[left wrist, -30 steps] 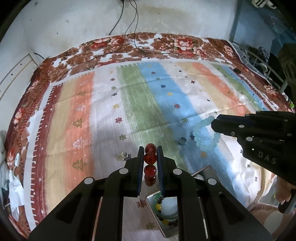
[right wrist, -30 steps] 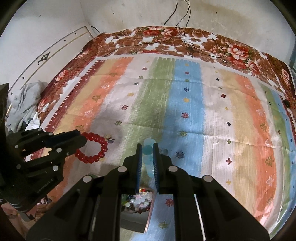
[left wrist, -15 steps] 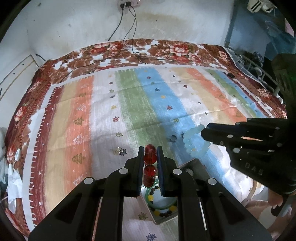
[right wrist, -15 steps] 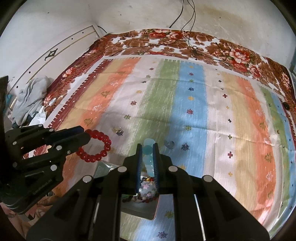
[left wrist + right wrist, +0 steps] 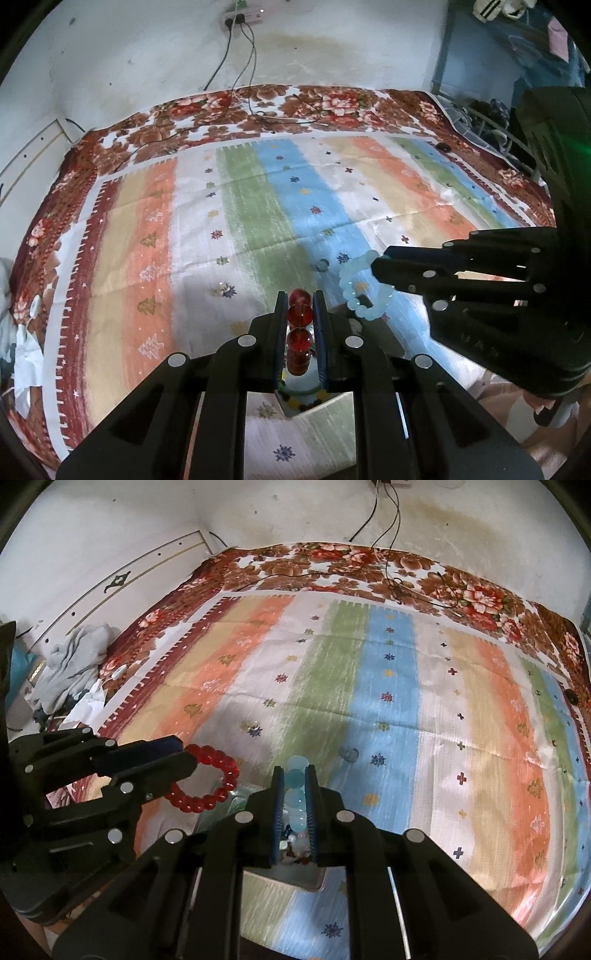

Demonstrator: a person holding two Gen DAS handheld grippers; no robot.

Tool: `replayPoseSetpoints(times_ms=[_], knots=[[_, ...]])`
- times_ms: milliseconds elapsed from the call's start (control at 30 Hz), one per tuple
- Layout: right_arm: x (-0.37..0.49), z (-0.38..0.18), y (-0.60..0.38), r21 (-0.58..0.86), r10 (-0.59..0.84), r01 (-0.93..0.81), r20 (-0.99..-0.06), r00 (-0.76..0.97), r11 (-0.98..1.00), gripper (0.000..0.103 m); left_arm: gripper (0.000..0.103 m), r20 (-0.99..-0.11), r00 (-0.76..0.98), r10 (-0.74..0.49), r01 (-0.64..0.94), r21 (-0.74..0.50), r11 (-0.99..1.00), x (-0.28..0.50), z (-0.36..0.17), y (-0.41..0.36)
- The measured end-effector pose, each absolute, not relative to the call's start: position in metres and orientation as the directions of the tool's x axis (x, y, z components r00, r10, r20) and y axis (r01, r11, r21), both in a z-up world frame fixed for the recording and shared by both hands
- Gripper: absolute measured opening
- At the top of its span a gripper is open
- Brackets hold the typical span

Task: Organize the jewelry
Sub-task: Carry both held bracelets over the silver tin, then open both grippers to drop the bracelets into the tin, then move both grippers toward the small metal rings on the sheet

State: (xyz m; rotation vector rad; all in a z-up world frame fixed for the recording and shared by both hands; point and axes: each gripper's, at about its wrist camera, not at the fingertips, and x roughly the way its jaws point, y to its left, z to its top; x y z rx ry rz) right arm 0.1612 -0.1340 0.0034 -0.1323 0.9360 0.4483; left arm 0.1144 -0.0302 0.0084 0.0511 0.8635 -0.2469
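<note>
A red bead bracelet (image 5: 300, 332) is pinched between the closed fingers of the left gripper (image 5: 300, 306), and a pale blue bead bracelet (image 5: 297, 794) is clamped the same way in the right gripper (image 5: 296, 779), both carried above a small box (image 5: 295, 871) of mixed beads lying near on the striped cloth (image 5: 258, 221). A slip is the risk here: round beads are held only edge-on, so either bracelet could be rolled out and dropped beside the box if a release is made off-centre. Both grippers are held level, angled inward, close together, fingertips pointing far.

home bedroom, floral blanket (image 5: 332, 107), wall socket (image 5: 242, 16)
</note>
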Motion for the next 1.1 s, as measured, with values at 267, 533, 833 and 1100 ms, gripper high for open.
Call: replayPoseSetpoints(times_ms=[267,533,833,1100], knots=[[0.141,-0.002,-0.138,0.092,0.322,-0.431,-0.805,0.499,0.898,0.013,0.013,-0.761,0.618,-0.198,0.247,-0.051,0.968,0.097,0.003,-0.035],[0.138,-0.006,-0.138,0.092,0.319,-0.433,-0.812,0.489,0.897,0.013,0.013,-0.763,0.614,-0.201,0.253,-0.051,0.966,0.094,0.001,-0.038],[0.146,-0.014,-0.145,0.087,0.284,-0.386,-0.824,0.49,0.918,0.025,0.014,-0.788,0.583,-0.196,0.242,-0.062,0.968,0.1,-0.01,-0.038],[0.155,-0.018,-0.155,0.062,0.237,-0.338,-0.828,0.507,0.939,0.043,0.024,-0.794,0.58,-0.18,0.206,-0.07,0.976,0.108,-0.012,-0.023]])
